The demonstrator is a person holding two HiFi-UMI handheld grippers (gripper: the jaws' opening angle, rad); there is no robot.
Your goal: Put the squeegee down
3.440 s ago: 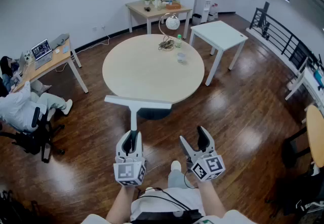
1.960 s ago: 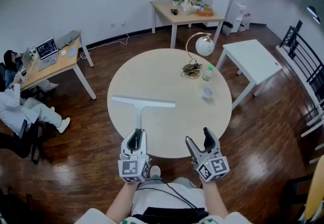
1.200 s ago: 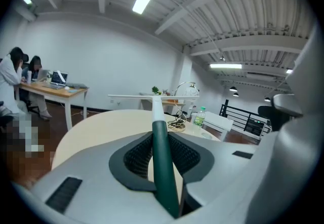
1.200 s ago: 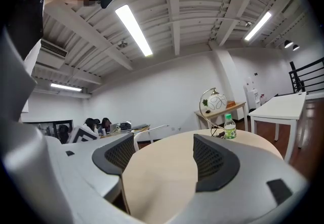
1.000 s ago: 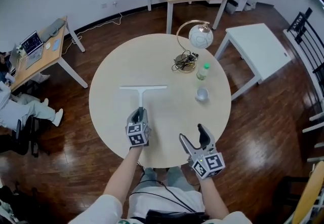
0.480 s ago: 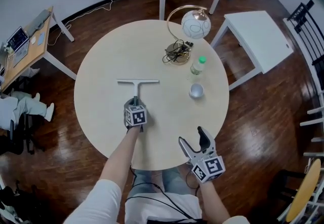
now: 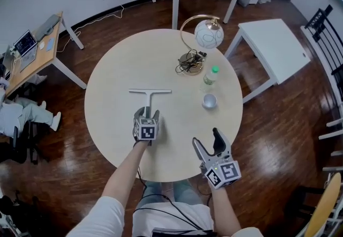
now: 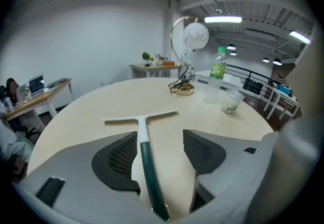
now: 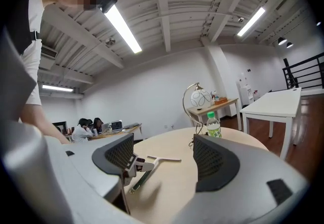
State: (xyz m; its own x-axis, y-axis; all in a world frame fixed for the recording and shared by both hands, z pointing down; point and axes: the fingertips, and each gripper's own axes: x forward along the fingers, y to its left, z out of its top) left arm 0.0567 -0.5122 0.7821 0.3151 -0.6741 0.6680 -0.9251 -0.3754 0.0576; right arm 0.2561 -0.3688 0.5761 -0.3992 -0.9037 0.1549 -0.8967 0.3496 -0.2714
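Observation:
The squeegee (image 7: 149, 97) lies flat on the round table (image 7: 107, 118), white blade away from me, dark green handle (image 8: 147, 167) towards me. My left gripper (image 7: 148, 114) sits low over the handle's near end. Its jaws are opening: the handle runs between them beside the left pad (image 8: 117, 159), and the right pad stands well off it. My right gripper (image 7: 207, 139) hovers open and empty at the table's near right edge. In the right gripper view the squeegee (image 9: 157, 159) and the left gripper (image 9: 129, 164) show between the right gripper's (image 9: 162, 162) jaws.
A globe lamp (image 7: 206, 35) with a tangle of cable, a green-capped bottle (image 7: 210, 76) and a glass cup (image 7: 209, 102) stand on the table's far right. A white table (image 7: 273, 43) is to the right, a wooden desk (image 7: 37, 48) with a laptop to the left.
The left gripper carried the squeegee forward and down onto the round table, then its jaws came apart off the handle. The right gripper shifted a little near the table edge.

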